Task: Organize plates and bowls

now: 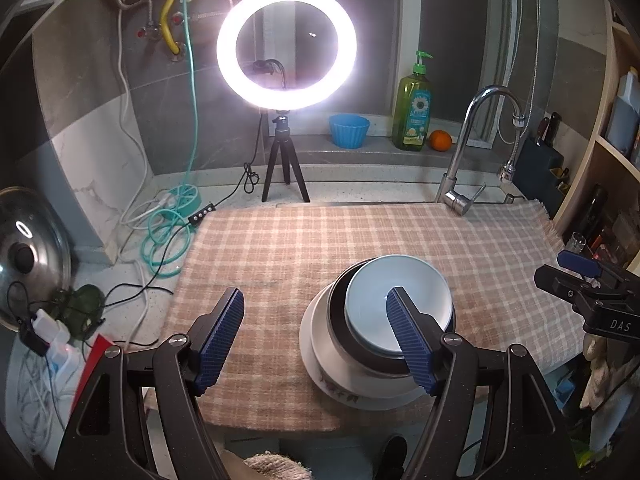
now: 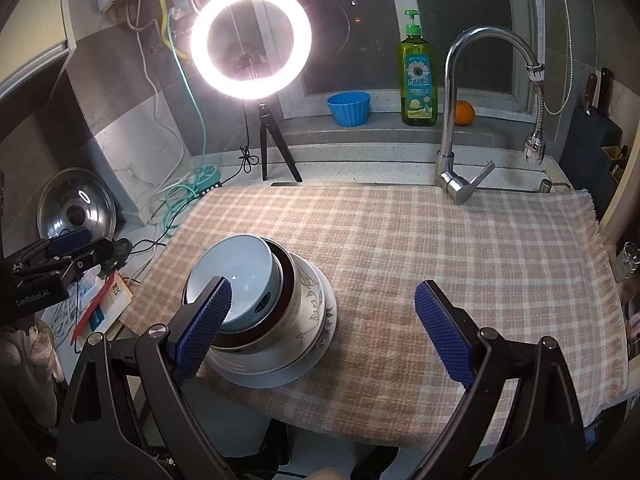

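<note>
Checked cloth (image 1: 320, 248) covered the bench (image 1: 360, 184) in front of a window sill, with a lit ring lamp (image 1: 286, 46) on a small tripod standing at the back edge and a tap (image 1: 476, 136) to its right. On the sill behind stood a blue cup (image 1: 349, 130), a green soap bottle (image 1: 413, 108) and an orange (image 1: 440, 140).

Near the front edge of the cloth sat one stack of dishes. A white plate (image 2: 280, 372) with a flower pattern lay at the bottom, a patterned bowl (image 2: 308, 308) rested on it, a dark-rimmed bowl (image 2: 286, 276) nested inside that, and a pale blue bowl (image 2: 236, 276) sat on top, tilted slightly.

The left gripper (image 1: 316, 338) was spread wide and held nothing. In its own view its right finger crossed in front of the pale blue bowl, but whether it touched the bowl could not be told; its left finger hung over bare cloth, well apart from the stack.

The right gripper (image 2: 324, 330) was also spread wide and empty. In its own view its left finger stood in front of the near rim of the stack, contact unclear, while its right finger hung over open cloth to the right of the dishes.

Each gripper showed at the edge of the other's view, flanking the stack.
</note>
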Demonstrator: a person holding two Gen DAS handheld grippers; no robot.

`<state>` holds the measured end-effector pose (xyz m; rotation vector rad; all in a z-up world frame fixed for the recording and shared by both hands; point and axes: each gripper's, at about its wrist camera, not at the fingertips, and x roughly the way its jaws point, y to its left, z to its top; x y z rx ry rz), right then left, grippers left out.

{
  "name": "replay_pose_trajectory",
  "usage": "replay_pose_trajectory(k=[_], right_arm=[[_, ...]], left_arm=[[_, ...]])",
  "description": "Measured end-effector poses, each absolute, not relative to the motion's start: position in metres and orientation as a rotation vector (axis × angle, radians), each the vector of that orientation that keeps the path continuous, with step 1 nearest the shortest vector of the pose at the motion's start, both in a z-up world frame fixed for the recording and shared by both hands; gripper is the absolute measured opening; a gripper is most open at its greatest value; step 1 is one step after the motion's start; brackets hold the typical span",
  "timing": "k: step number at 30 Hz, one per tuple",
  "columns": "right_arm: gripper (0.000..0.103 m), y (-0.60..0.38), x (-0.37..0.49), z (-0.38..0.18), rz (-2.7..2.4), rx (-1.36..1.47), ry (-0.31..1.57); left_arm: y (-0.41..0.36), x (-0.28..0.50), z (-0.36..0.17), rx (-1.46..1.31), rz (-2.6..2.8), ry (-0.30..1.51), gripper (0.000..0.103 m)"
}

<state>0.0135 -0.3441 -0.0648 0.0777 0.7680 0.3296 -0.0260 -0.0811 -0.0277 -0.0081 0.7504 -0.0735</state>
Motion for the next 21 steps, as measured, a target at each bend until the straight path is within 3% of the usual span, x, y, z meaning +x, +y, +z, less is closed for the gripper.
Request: replay_pose_trajectory(k=[21], right_arm=[[0.095, -0.344, 0.0146, -0.068, 0.324, 0.077, 0.779]], left_arm=[[-0.0791, -0.0236, -0.0258, -0.009, -0.084, 0.749, 0.074]])
